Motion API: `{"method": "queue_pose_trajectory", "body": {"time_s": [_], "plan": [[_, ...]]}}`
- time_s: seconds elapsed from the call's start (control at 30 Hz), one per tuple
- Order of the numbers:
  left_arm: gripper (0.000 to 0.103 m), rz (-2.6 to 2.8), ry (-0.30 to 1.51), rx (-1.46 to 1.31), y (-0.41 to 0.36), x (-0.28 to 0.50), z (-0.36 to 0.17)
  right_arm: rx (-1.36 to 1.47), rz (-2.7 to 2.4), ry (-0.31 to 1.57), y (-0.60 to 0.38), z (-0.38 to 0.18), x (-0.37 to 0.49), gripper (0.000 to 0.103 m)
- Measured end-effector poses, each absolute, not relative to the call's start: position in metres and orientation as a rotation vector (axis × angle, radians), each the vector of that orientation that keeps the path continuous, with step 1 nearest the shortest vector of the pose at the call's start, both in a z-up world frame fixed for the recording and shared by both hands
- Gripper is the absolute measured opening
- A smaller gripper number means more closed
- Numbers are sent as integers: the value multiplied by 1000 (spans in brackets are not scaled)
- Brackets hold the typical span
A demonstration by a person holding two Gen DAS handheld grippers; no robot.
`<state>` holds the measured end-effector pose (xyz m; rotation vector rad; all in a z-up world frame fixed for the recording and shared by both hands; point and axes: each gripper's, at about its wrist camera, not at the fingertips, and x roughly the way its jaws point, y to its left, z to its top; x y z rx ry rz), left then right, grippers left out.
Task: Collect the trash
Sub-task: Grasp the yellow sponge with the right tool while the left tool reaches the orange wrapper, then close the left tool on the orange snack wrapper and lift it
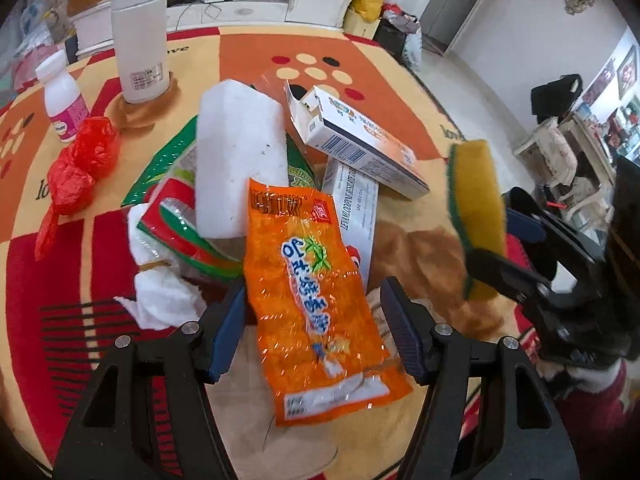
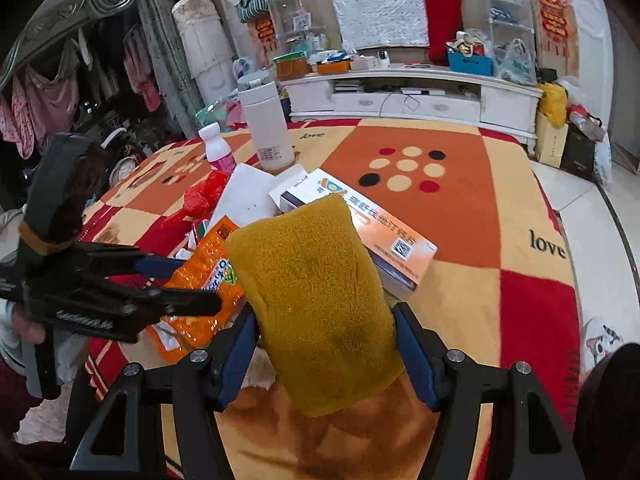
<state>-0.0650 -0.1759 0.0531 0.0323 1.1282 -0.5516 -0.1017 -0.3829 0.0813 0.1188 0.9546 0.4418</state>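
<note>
Yellow sponge clamped, orange packet between open pads

Yellow on one face and green on the other, the sponge (image 2: 320, 300) sits clamped in the right tool (image 2: 324, 344), its blue pads pressing both edges, and it hangs clear above the table (image 2: 460, 208). In the left wrist view the same sponge (image 1: 478, 216) shows at the right, raised off the patterned cloth.

The left tool (image 1: 316, 334) stands apart over an orange snack packet (image 1: 316, 292), which lies between its pads; whether either pad touches the packet cannot be told. The packet rests on top of a heap of trash: a white foam block (image 1: 240, 160), two medicine boxes (image 1: 360, 144), a crumpled white tissue (image 1: 160, 292) and a red and green wrapper (image 1: 180, 220). A red plastic bag (image 1: 82, 164) lies just left of the heap. Behind it stand a small white bottle (image 1: 64, 100) and a tall white flask (image 1: 140, 40), both upright.
</note>
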Motion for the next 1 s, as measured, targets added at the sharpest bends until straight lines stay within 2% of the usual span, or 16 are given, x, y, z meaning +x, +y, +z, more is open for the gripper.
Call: {"method": "queue_pose_trajectory", "body": {"time_s": [0.03,0.1,0.2,0.4,0.7,1.0], "plan": [[60,-543,1131,46,-180,-63,51,123,437,956,-385,81,-104,65],[28,-518,1131,61,-184,-61,48,129,428,953,-389,82,-108,65],[13,-527,1128,16,-179,-60,49,135,416,946,-396,83,-113,65],[6,-540,1082,-31,-169,-68,64,161,397,937,-407,85,-121,65],[5,-573,993,-49,-172,-83,100,160,372,931,-414,88,-129,65],[8,-564,1076,-12,-184,-81,72,171,360,946,-421,83,-133,65]]}}
